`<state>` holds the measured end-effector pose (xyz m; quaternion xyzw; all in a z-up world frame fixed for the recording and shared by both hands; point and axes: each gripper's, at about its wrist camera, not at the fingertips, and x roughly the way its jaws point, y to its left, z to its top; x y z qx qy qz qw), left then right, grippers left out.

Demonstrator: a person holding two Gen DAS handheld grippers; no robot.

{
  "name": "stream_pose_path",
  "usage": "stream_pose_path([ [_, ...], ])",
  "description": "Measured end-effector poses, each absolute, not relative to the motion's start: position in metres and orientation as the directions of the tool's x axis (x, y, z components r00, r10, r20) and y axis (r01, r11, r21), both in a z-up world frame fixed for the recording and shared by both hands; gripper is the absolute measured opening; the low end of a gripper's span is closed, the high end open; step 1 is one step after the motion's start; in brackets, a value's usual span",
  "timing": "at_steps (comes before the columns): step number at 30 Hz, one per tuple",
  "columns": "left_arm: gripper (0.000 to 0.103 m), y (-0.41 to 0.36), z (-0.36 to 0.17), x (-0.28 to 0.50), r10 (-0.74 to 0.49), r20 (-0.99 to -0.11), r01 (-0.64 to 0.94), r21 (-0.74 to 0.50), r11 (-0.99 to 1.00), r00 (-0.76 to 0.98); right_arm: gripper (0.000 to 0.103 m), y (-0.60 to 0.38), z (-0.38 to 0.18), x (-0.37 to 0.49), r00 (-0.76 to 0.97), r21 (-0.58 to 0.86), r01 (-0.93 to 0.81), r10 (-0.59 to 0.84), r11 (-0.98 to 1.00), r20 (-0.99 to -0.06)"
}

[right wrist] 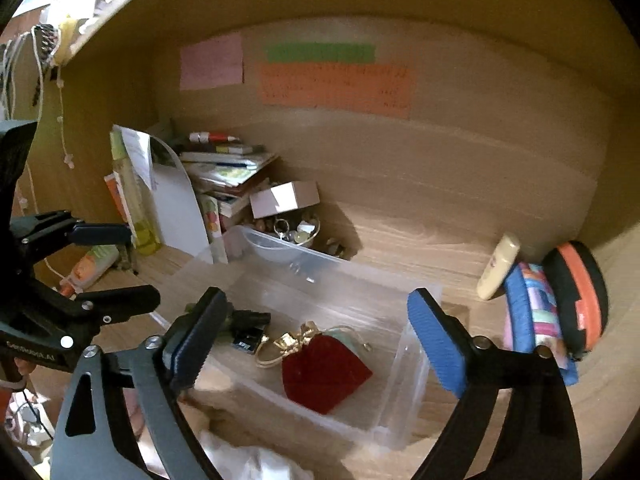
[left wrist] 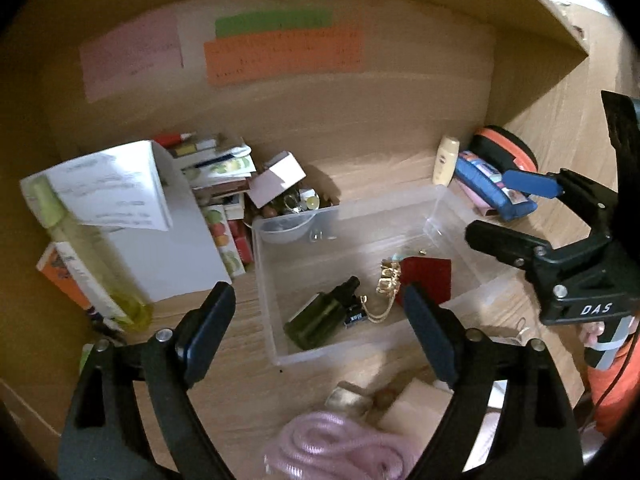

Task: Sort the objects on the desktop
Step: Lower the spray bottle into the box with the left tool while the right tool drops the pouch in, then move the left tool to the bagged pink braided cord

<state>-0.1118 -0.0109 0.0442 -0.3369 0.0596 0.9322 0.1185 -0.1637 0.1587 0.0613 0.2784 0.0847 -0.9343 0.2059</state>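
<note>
A clear plastic bin [left wrist: 440,204] [right wrist: 404,368] stands on the wooden desk. In it lie a dark green bottle [left wrist: 320,314], a small black battery [left wrist: 356,317] [right wrist: 246,343], a gold chain [left wrist: 386,288] [right wrist: 280,346] and a red pouch [left wrist: 428,276] [right wrist: 324,372]. My left gripper [left wrist: 320,328] is open and empty above the bin's near side. My right gripper [right wrist: 316,336] is open and empty above the bin; it also shows in the left wrist view [left wrist: 516,212]. The left gripper shows in the right wrist view [right wrist: 116,264].
Stacked books and a white box [left wrist: 172,236] stand back left, with a yellow-green bottle [left wrist: 92,256]. A bowl of trinkets [right wrist: 292,236] sits behind the bin. A cream tube [left wrist: 446,160], a blue case [left wrist: 484,184] and an orange-black case [right wrist: 580,296] lie right. A pink cord [left wrist: 336,446] lies near.
</note>
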Motion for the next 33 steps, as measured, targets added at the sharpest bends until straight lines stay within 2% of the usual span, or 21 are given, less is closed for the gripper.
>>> stream_pose_path([
  [3, 0.087, -0.015, 0.048, -0.096, 0.181, -0.626, -0.259, 0.034, -0.965, -0.759, 0.1, 0.164, 0.068, -0.148, -0.777, -0.053, 0.417, -0.326, -0.907, -0.538],
  [7, 0.087, -0.022, 0.049, -0.077, 0.179, -0.61, -0.252, 0.036, -0.967, -0.772, 0.1, 0.171, 0.073, -0.129, -0.785, -0.055, 0.4, -0.312, -0.915, -0.535],
  [9, 0.093, -0.026, 0.047, -0.069, 0.173, -0.606, -0.246, 0.038, -0.969, -0.776, 0.1, 0.175, 0.074, -0.12, -0.786, -0.05, 0.392, -0.306, -0.919, -0.537],
  [12, 0.094, -0.031, 0.042, -0.057, 0.175, -0.598, -0.243, 0.033, -0.97, -0.782, 0.1, 0.179, 0.073, -0.109, -0.786, -0.052, 0.382, -0.295, -0.922, -0.542],
  [25, 0.094, -0.044, 0.004, -0.012, 0.202, -0.64, -0.245, -0.023, -0.969, -0.741, 0.1, 0.194, 0.045, -0.068, -0.75, -0.043, 0.382, -0.283, -0.923, -0.598],
  [30, 0.094, -0.049, -0.018, 0.002, 0.157, -0.671, -0.21, -0.001, -0.978, -0.725, 0.1, 0.201, 0.026, -0.056, -0.722, 0.002, 0.372, -0.291, -0.928, -0.627],
  [33, 0.094, -0.067, -0.027, 0.007, 0.137, -0.689, -0.161, -0.031, -0.987, -0.712, 0.1, 0.206, 0.015, -0.05, -0.707, 0.02, 0.365, -0.291, -0.931, -0.645],
])
